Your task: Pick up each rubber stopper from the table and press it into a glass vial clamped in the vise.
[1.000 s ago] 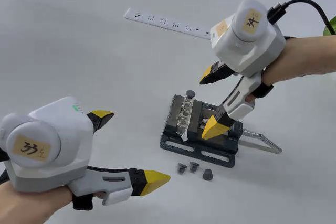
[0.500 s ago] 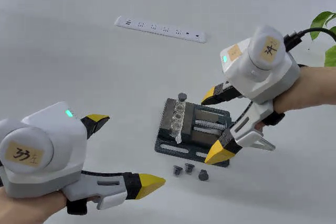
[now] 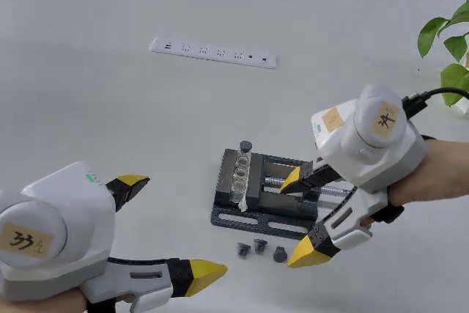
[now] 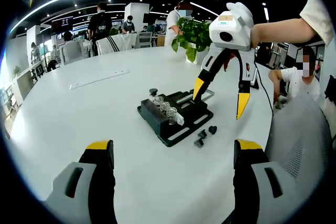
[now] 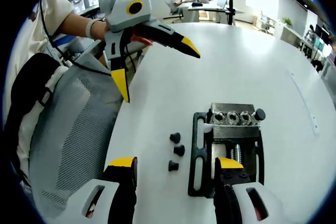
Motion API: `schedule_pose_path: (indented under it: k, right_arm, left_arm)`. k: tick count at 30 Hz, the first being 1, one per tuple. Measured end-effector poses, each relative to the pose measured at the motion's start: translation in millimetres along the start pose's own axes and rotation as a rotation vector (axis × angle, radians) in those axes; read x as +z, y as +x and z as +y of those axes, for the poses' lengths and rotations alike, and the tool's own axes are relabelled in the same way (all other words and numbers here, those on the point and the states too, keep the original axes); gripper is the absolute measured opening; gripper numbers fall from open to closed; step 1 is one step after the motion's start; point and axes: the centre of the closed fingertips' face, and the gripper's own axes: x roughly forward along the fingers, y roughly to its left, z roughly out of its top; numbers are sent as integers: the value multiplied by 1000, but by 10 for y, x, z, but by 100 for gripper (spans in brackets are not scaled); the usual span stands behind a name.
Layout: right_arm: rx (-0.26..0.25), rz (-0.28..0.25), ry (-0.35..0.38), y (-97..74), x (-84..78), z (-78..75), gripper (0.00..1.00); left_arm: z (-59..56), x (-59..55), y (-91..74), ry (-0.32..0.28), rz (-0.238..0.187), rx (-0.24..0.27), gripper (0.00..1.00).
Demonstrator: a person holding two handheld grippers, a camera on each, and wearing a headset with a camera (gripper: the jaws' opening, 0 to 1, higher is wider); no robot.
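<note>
Black vise [image 3: 256,214] on the white bench [image 3: 110,108], clamping a row of glass vials [image 3: 239,176]; the far vial carries a rubber stopper [image 3: 245,146], the other three stand open; three loose stoppers [image 3: 259,247] lie on the bench just in front of the vise. Right claw [image 3: 294,221] spread wide and empty, above the vise's near right corner, its lower tip near the loose stoppers; left claw [image 3: 174,225] likewise wide and empty, well apart to the left; power strip [image 3: 212,53] beyond.

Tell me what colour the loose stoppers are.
Dark grey. The stoppers show best in the head view.
</note>
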Motion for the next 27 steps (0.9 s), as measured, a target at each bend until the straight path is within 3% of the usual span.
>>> schedule_pose_path:
  k: [15, 27]
  right_arm:
    - [-10, -9, 94, 245, -223, 11, 33]
    - [-9, -15, 143, 334, -269, 43, 21]
  left_arm:
    - [-38, 44, 15, 37, 12, -34, 94]
    - [-71, 116, 81, 59, 13, -61, 94]
